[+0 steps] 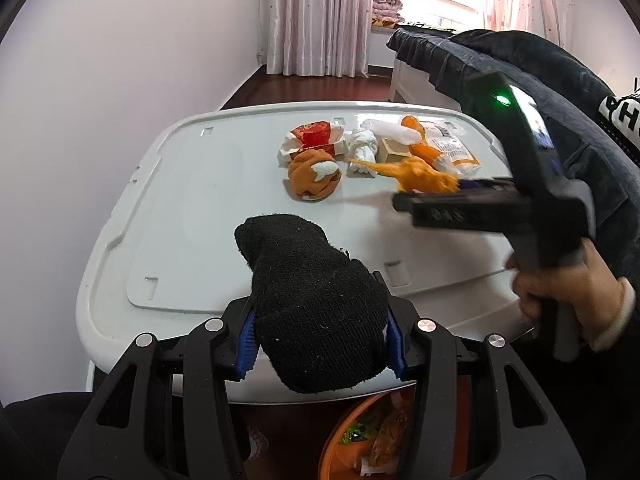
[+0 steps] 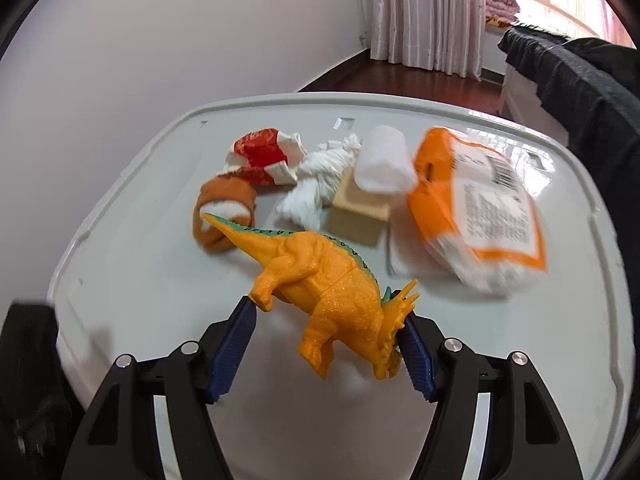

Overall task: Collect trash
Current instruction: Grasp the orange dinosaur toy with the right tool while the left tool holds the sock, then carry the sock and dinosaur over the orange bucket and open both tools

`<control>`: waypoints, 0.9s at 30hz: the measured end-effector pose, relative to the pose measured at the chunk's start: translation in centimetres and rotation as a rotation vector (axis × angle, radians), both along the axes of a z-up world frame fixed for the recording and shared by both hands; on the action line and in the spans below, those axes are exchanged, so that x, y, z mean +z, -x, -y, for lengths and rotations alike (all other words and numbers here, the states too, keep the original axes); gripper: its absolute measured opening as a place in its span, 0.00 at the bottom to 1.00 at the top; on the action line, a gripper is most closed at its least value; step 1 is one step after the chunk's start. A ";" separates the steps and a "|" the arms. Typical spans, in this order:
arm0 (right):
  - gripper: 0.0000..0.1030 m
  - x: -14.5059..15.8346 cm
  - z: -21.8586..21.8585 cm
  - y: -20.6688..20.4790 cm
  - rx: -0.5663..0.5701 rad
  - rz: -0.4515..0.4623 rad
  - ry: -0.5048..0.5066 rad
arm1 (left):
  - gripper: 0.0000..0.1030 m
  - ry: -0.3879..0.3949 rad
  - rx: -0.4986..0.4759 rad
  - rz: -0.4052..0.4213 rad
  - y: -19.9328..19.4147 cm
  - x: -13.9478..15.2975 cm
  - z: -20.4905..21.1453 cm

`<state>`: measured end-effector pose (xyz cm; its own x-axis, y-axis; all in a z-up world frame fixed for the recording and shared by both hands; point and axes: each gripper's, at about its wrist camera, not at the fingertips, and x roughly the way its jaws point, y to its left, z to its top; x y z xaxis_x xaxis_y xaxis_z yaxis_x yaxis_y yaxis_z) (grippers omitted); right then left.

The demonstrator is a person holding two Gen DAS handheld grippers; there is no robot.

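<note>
Left tool (image 1: 320, 336) grips black sock (image 1: 316, 300); right tool (image 2: 328, 344) grips orange dinosaur (image 2: 324, 284). Orange bin (image 1: 340, 436) below near counter (image 1: 192, 208) edge holds wrappers.

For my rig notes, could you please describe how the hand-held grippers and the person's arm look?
Each hand-held gripper, left and right, has black angular linkages with silver pivot bolts and ribbed blue pads. The right one's black body carries a green light. The hand is bare, with a pale cuff under a dark sleeve.

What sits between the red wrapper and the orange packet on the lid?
In the right wrist view, between red wrapper and orange packet lie a crumpled white tissue, a tan box and a white roll.
</note>
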<state>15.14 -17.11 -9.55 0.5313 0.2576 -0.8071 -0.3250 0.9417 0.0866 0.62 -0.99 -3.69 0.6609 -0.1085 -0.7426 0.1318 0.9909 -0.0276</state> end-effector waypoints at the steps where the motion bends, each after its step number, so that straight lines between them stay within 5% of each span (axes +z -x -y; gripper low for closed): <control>1: 0.65 0.3 0.6 0.7 -0.007 0.003 -0.009 | 0.46 0.000 -0.005 0.004 0.2 0.1 0.1; 15: 0.65 6.6 6.1 14.3 -0.092 0.116 -0.199 | 0.47 0.004 -0.066 0.020 4.2 0.7 1.2; 27: 0.65 8.5 7.8 23.9 -0.100 0.119 -0.259 | 0.47 -0.029 -0.126 0.015 8.8 1.8 1.9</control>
<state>-8.75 -24.90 -1.09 0.6516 0.3878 -0.6519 -0.2537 0.9213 0.2946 -8.20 -2.86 -1.91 0.6545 -0.1703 -0.7366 0.2555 0.9668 0.0035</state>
